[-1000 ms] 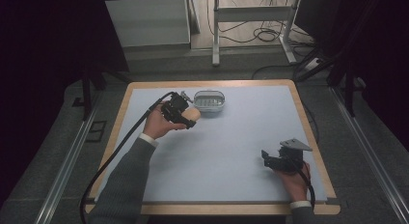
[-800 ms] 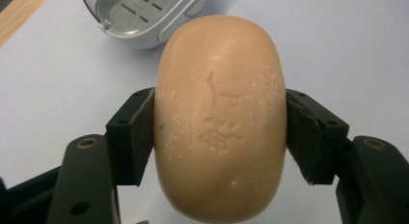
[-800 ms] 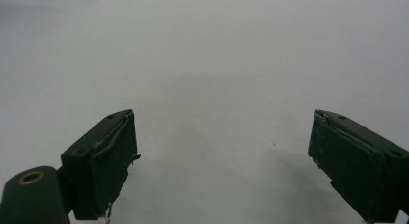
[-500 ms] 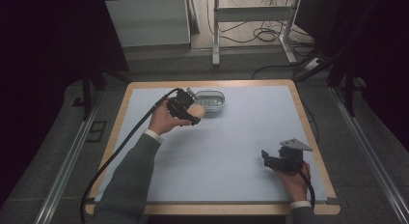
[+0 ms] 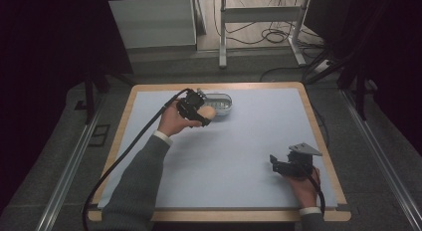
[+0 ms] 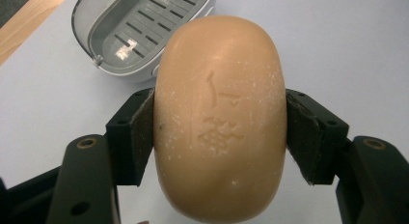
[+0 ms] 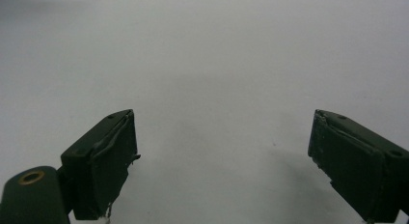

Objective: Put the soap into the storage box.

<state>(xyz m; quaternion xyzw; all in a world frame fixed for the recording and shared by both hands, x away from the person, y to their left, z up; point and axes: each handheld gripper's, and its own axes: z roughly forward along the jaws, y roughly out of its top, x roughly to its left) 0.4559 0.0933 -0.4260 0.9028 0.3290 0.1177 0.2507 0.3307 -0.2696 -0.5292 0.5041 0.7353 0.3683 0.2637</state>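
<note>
The soap bar (image 6: 221, 120), tan and oval with a stamped mark on its face, sits pinched between the two black jaws of the left gripper (image 6: 220, 132). Both pads press flat against its long sides, one at 9 o'clock and one at 3 o'clock of the bar in the left gripper view. White flecks dust its surface.

In the high view the soap bar (image 5: 207, 113) shows as a small tan spot at the tip of the left gripper (image 5: 201, 113), toward the far side of the table (image 5: 249, 156), at about 11 o'clock from the table's middle. The grey soap dish (image 5: 221, 102) lies just beyond it at 1 o'clock from the bar, close beside it; whether the two touch cannot be told. In the left gripper view the soap dish (image 6: 140, 28) lies at 11 o'clock from the bar, its slotted insert visible, resting on the pale blue mat (image 6: 337, 45).

The right gripper (image 5: 276, 164) rests at about 4 o'clock on the table, well apart from the bar and dish, held in the person's right hand (image 5: 302, 181). In the right gripper view its jaws stand spread wide with nothing between them, only the pale mat (image 7: 217, 64) ahead.
</note>
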